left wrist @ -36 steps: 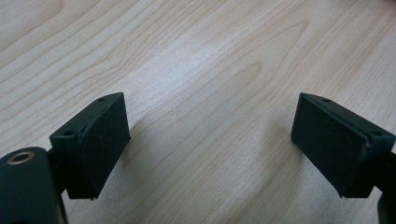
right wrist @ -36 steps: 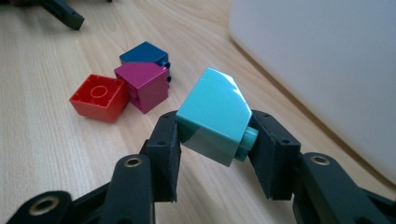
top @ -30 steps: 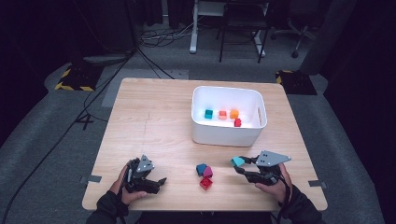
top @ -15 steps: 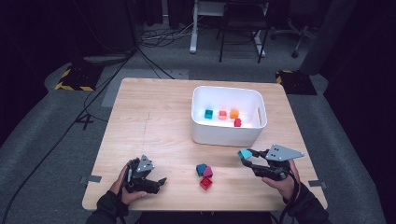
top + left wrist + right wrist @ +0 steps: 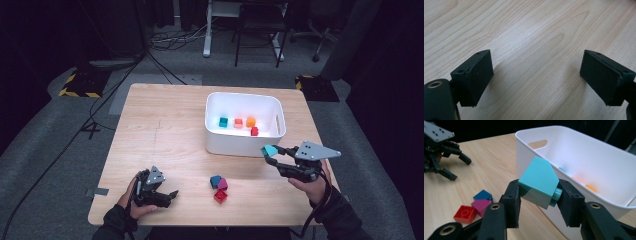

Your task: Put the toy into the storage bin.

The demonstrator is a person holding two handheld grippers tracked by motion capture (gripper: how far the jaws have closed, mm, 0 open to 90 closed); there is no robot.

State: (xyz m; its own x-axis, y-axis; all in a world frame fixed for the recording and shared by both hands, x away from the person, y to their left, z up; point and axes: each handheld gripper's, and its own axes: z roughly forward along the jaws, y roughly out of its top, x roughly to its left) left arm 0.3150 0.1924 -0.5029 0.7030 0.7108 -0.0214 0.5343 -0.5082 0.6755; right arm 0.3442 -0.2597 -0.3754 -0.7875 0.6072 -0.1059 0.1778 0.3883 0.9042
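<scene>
I judge the step in hand to be carrying the teal plastic building brick with a sloped top (image 5: 539, 182) over the near wall of the white plastic bin (image 5: 245, 145) and letting it go inside. To do that well I want to lift my right gripper (image 5: 270, 151) a little first, so the brick clears the rim, then bring it forward until it hangs above the open floor of the bin, and only then spread the jaws. A release too soon would likely bounce the brick off the rim and back onto the light wooden table (image 5: 165, 130).

The right gripper's jaws are clamped on the brick from both sides; in the right gripper view it sits at frame centre, tilted, with one stud poking out toward the right jaw. In the high view it hangs in the lower right of the frame, just outside the bin's near right corner.

My left gripper (image 5: 169, 195) rests at the lower left of the high view with its jaws spread wide and nothing between them.

The brick is smooth and glossy with a slanted roof face; I would not loosen the squeeze.
</scene>
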